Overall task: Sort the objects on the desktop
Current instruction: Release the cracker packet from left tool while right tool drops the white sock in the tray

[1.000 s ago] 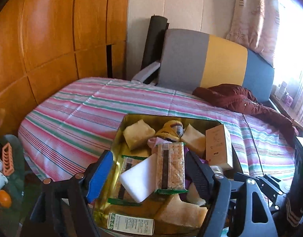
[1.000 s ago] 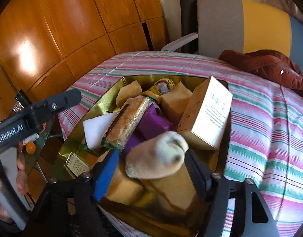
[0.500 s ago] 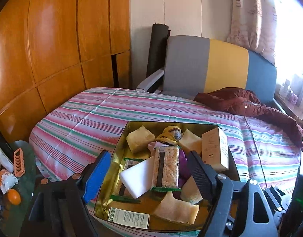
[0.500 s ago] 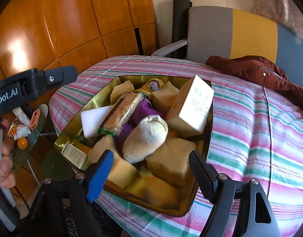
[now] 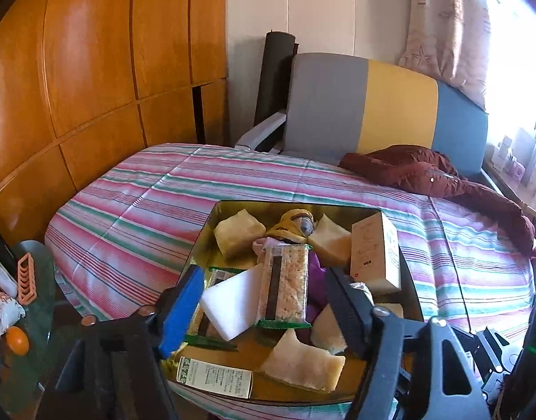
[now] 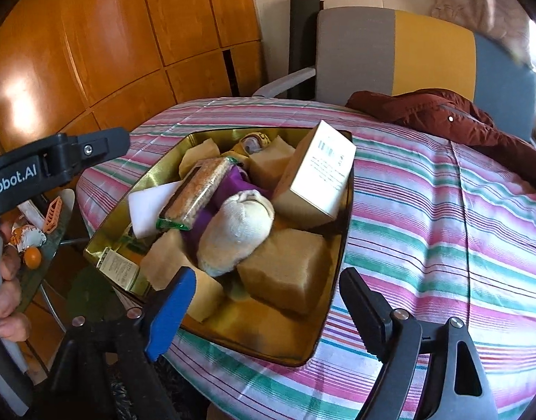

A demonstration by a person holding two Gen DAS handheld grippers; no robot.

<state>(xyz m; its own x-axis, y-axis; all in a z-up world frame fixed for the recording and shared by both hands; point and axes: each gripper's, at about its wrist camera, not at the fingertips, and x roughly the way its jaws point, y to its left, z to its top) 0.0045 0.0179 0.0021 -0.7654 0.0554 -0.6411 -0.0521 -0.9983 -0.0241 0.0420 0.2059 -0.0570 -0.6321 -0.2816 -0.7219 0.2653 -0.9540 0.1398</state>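
Note:
A gold tin tray (image 5: 204, 245) on the striped cloth holds a cracker pack (image 5: 285, 287), a white foam block (image 5: 229, 309), a white carton (image 5: 373, 255), several yellow sponge pieces and a yellow toy (image 5: 292, 224). My left gripper (image 5: 264, 311) hovers over the tray's near end, its jaws closing, pads touching nothing. In the right wrist view a rolled cream sock (image 6: 236, 231) lies in the tray (image 6: 342, 245) on purple cloth (image 6: 233, 182). My right gripper (image 6: 268, 311) stands short of the sock at the near rim. Its jaws are opening with nothing between them.
The striped tablecloth (image 6: 425, 227) lies bare to the right of the tray. A maroon jacket (image 6: 443, 119) lies at the far right, before a grey-yellow chair (image 5: 366, 105). A glass side table (image 5: 30, 297) with small items stands left. A person's hand (image 6: 5, 294) holds the left tool.
The right gripper let go of the cream sock, which now lies in the tray, and drew back toward the near rim. The left gripper pulled back from the tray and its fingers narrowed.

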